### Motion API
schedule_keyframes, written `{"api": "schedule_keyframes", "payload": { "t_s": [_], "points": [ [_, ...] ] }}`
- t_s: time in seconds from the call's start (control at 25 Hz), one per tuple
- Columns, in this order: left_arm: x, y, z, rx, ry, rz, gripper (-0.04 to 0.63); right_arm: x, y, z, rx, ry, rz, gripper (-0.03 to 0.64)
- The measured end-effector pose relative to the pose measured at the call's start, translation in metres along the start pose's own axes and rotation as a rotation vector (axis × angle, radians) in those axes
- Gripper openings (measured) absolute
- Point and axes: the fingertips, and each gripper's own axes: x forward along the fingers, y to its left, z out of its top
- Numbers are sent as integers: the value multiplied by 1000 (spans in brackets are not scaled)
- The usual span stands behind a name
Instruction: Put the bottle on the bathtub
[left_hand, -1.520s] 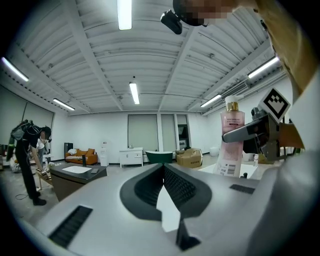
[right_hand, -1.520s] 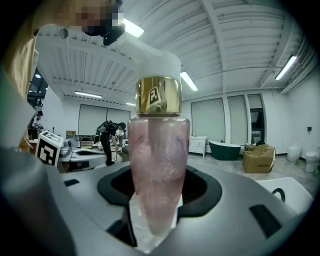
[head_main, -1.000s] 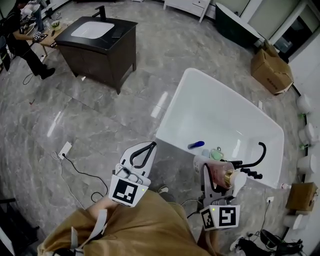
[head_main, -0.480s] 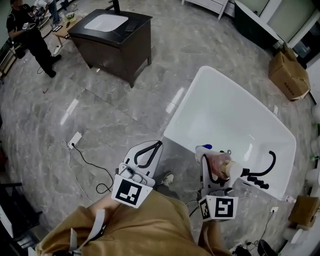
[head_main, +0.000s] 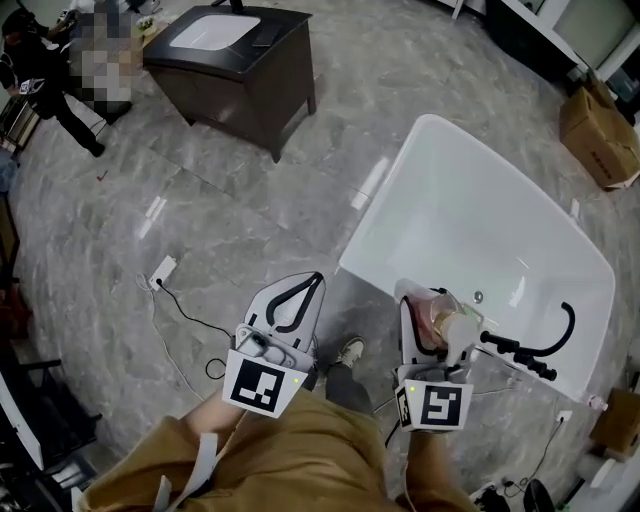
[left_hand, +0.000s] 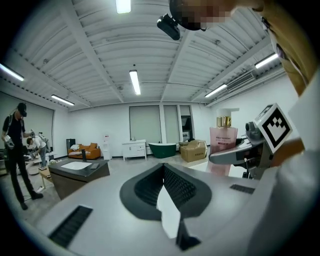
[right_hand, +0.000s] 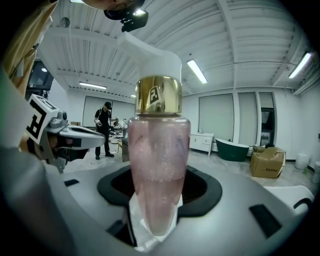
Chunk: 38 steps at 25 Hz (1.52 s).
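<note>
- Plainly, the right gripper (right_hand: 159, 220) is clamping its jaws on the bottle (right_hand: 159, 170), with the pads pressing on the lower part of its pink body from either side.
- The bottle is standing upright in that grip. It is showing a gold collar (right_hand: 159, 94) and a white pump cap (right_hand: 150, 52) above the pink liquid.
- The left gripper (left_hand: 163, 172) is holding its jaws together, the ribbed pads meeting at the tip with nothing between them.
- From the head view, the bottle is hanging over the near end of the white bathtub (head_main: 400, 190), just beside the black tap (head_main: 540, 345) on the rim. I cannot tell whether its base is touching the rim.
- The left gripper is hovering over the grey marble floor (head_main: 250, 210), near the tub's outer wall and apart from the right one.
- Below the grippers, tan sleeves (head_main: 300, 450) are filling the bottom of the head view, and a shoe (head_main: 349, 351) is peeking out between the two tools.
- A white power strip (head_main: 160, 272) is lying on the floor to the left, with a dark cable trailing from it.
- Farther off, a dark vanity (head_main: 235, 70) with a white basin is standing well apart from the tub, and a person in dark clothes (head_main: 40, 75) is standing beyond it.
- A cardboard box (head_main: 600, 125) is sitting past the tub's far corner.
</note>
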Motion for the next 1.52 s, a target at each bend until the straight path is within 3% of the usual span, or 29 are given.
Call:
{"api": "schedule_keyframes", "payload": {
  "t_s": [0.6,1.24,1.52],
  "points": [
    [28,-9,-85,-74,108,65,6,79,-8,-132,29,97,7,232],
    [53,-15,-187,-132,182,76,6,139,7,-235,19,144,32,232],
    [73,-14,-212,-150,188,66,6,158,1,-268,26,172,19,232]
  ]
}}
